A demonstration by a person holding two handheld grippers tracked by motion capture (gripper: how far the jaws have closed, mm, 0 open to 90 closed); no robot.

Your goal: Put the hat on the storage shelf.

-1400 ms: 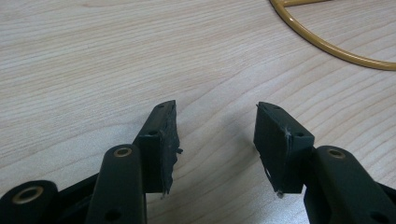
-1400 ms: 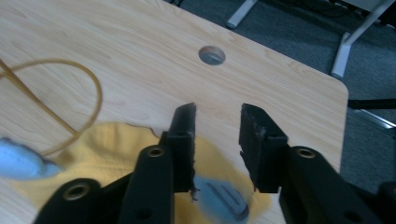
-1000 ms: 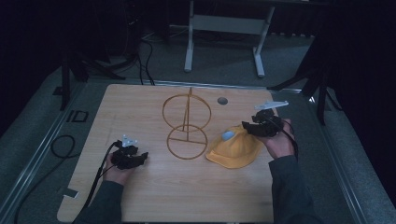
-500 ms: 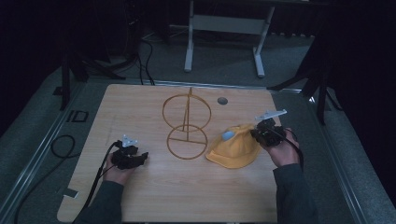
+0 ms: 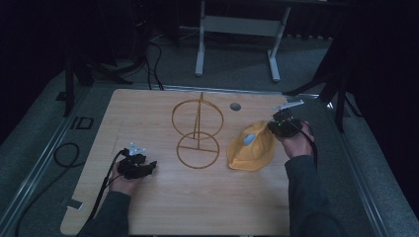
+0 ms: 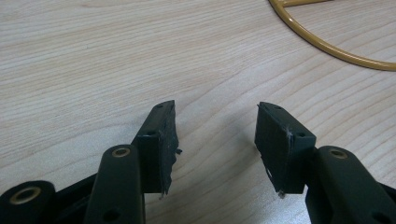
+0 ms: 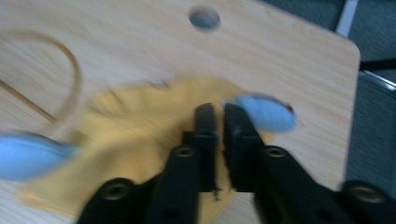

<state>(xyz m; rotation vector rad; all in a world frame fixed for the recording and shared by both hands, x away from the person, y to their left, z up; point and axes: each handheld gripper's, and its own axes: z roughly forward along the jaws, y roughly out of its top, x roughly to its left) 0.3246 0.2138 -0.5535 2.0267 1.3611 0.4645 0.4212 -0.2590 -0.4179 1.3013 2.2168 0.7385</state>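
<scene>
A yellow hat (image 5: 251,147) is being worked by the right gripper (image 5: 272,126) beside a wire stand (image 5: 197,129).
The left gripper (image 5: 148,167) is rested low on the worktop (image 5: 148,113), jaws apart and empty, apparently kept out of the way near the stand's base ring. The hat lies flat right of the stand. The right gripper is held over the hat's far edge, jaws nearly together after just reopening slightly; whether cloth is pinched cannot be told through the blur.
</scene>
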